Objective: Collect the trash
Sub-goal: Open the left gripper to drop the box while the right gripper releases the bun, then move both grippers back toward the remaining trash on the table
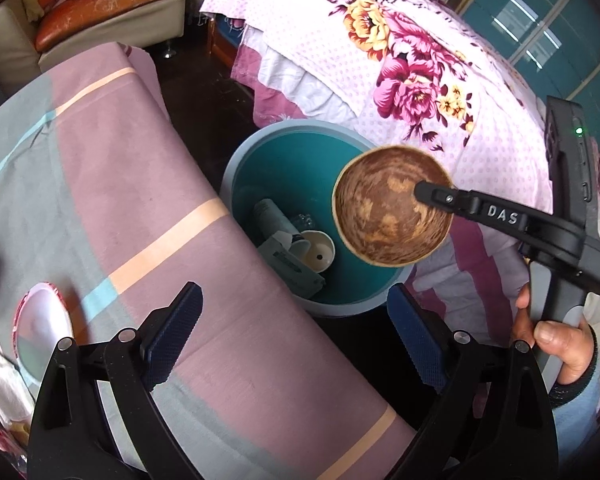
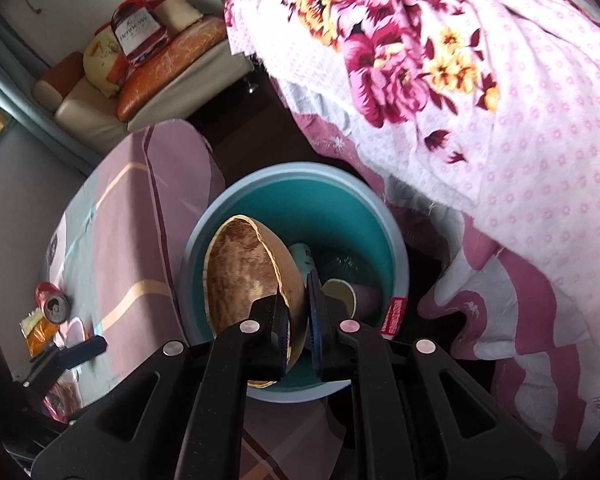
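Observation:
A brown-stained round bowl (image 1: pixel 380 216) hangs tilted over the open bin (image 1: pixel 229 176), its rim pinched by my right gripper (image 1: pixel 420 192). In the right wrist view the bowl (image 2: pixel 240 280) has its wall between the two pads of the right gripper (image 2: pixel 296 304), just above the teal bin (image 2: pixel 292 170). A paper cup (image 1: pixel 318 256), a carton (image 1: pixel 292 268) and a clear bottle lie at the bin's bottom. My left gripper (image 1: pixel 296 296) stands wide open over the table edge beside the bin, with nothing between its fingers.
The table wears a striped pink and grey cloth (image 1: pixel 140 184). On it are a pink-rimmed plate (image 1: pixel 40 332), a red can (image 2: pixel 54 306) and a snack packet (image 2: pixel 40 330). A bed with a floral cover (image 1: pixel 400 52) borders the bin. A hand (image 1: pixel 560 340) holds the right gripper's handle.

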